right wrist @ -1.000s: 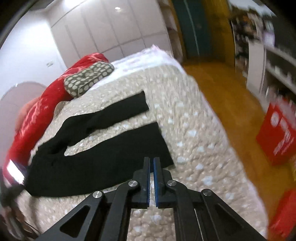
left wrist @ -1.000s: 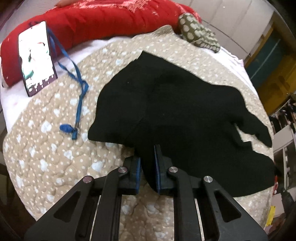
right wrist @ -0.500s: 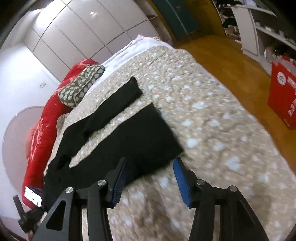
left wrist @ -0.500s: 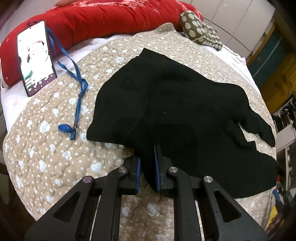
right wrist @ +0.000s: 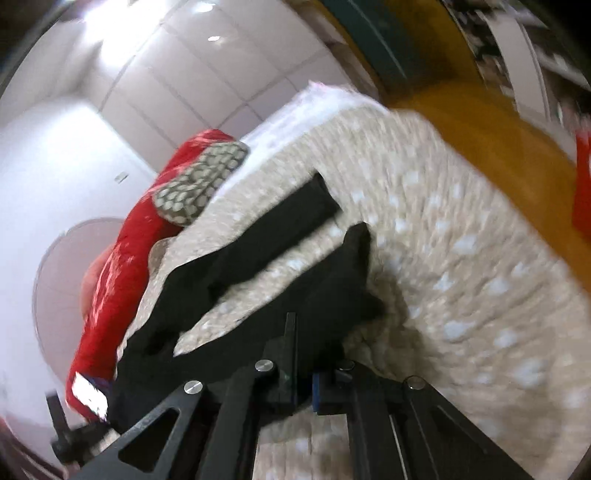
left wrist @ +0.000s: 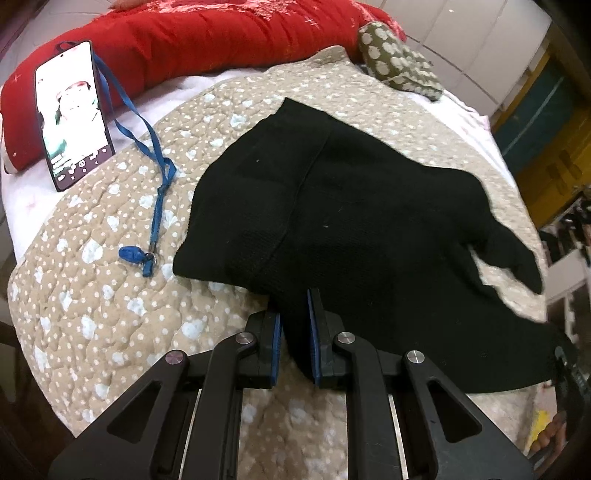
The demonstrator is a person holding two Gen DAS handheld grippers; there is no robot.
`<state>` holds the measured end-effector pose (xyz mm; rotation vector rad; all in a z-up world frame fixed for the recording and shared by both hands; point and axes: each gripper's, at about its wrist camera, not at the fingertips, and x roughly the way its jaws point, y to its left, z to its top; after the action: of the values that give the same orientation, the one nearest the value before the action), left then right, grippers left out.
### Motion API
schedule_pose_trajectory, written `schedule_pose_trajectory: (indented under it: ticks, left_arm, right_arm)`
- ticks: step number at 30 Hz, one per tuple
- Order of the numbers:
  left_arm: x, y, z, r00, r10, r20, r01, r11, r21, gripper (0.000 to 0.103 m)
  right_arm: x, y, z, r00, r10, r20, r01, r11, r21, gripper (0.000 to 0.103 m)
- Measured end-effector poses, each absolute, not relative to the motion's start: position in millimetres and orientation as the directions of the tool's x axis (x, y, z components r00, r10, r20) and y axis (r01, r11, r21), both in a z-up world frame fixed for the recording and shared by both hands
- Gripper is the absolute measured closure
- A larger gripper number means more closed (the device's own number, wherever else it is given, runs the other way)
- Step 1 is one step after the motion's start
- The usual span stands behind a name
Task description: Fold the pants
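Black pants lie spread on a beige dotted quilt, waist toward me in the left wrist view. My left gripper is shut on the near waist corner of the pants. In the right wrist view the pants show both legs. My right gripper is shut on the hem end of the near leg, and that fabric stands lifted and bunched off the quilt. This view is blurred by motion.
A lit phone leans on a red blanket at the far left, with a blue lanyard trailing from it. A dotted olive cushion lies at the back. The bed edge and orange floor are at the right.
My right gripper was shut, opened wide above the leg hem, and has now closed on the hem and lifted it. My left gripper keeps its hold on the waist.
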<state>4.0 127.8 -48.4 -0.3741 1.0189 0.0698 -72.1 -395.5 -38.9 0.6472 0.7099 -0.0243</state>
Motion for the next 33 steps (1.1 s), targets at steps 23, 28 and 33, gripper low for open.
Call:
schedule_pose_trajectory:
  ticks: [23,28,33]
  left_arm:
    - [-13,114,4,0.582,-0.021,-0.813,-0.143,0.982,-0.127,0.052]
    - [38,100,-6,0.585,-0.065,-0.808,-0.112,0.981,-0.160,0.046]
    - [98,107,-33,0.530,-0.028,-0.847,-0.141,0.983,-0.121,0.046]
  right_arm:
    - [-21,-355,17,0.723,0.355,-0.593,-0.034,0.875,0.483,0.054]
    - [60,-272,26,0.659,0.420,-0.623,-0.286,0.907,0.309,0.053]
    - [147,-207,8,0.558,0.436,-0.706,-0.464,0.869,0.171,0.050]
